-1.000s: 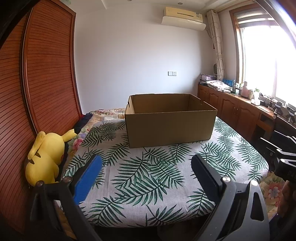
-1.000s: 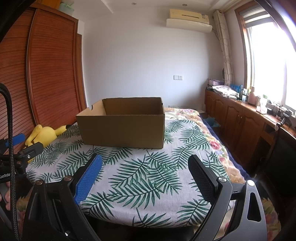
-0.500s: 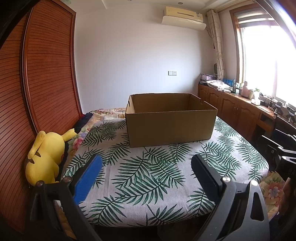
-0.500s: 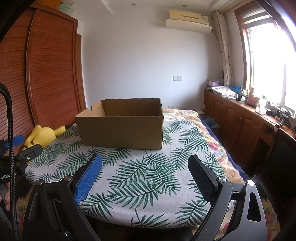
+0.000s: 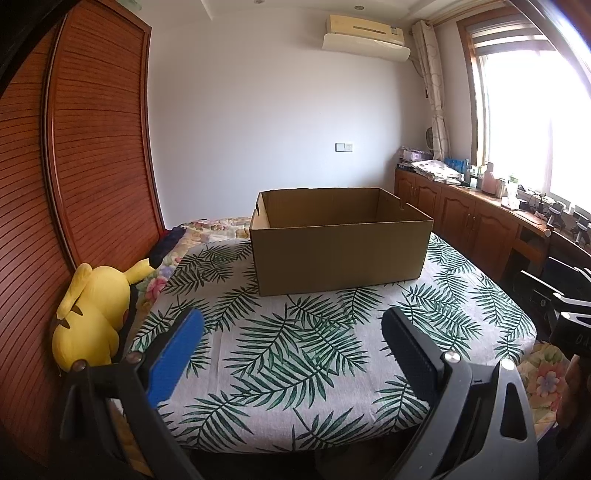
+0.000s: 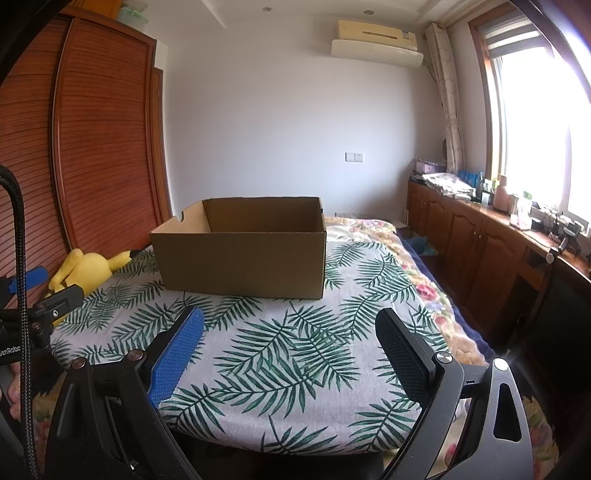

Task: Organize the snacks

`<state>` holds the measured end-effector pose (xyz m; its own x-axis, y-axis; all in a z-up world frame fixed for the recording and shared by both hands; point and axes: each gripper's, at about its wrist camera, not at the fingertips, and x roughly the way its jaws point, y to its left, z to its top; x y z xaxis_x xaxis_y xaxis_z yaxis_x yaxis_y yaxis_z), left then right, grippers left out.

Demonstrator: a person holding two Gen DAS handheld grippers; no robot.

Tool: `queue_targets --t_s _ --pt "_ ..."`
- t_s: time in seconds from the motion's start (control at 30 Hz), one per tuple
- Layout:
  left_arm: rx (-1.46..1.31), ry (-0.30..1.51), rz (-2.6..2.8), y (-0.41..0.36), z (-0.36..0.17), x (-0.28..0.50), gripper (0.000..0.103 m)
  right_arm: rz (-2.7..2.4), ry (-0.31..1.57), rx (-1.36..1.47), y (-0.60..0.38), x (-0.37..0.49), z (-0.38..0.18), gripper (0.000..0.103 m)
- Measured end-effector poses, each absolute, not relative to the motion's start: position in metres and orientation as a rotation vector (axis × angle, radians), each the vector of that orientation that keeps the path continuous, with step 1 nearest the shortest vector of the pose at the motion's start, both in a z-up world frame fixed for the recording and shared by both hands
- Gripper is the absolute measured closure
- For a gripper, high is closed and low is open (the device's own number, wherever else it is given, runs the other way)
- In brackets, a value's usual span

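Barely anything has changed: both the left hand-held gripper (image 5: pixel 291 332) and right hand-held gripper (image 6: pixel 289 330) hover open and empty before the box (image 5: pixel 341 243) at frame centre, no snacks visible.

A white wall (image 5: pixel 258 110) with an air conditioner (image 5: pixel 365 33) near the ceiling faces a slatted wooden wardrobe (image 5: pixel 92 147) on the left, while low wooden cabinets (image 6: pixel 472 240) cluttered on top run under a bright curtained window (image 6: pixel 535 129) on the right.
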<state>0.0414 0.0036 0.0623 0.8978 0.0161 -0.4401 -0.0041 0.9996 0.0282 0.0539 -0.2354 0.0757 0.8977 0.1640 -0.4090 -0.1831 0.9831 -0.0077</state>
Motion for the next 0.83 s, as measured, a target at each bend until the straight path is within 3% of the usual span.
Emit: queue_targets --t_s 0.83 --pt "0.024 0.453 0.002 0.0032 0.0632 0.0383 0.005 0.179 0.419 -0.047 -0.2359 0.0531 0.0764 0.007"
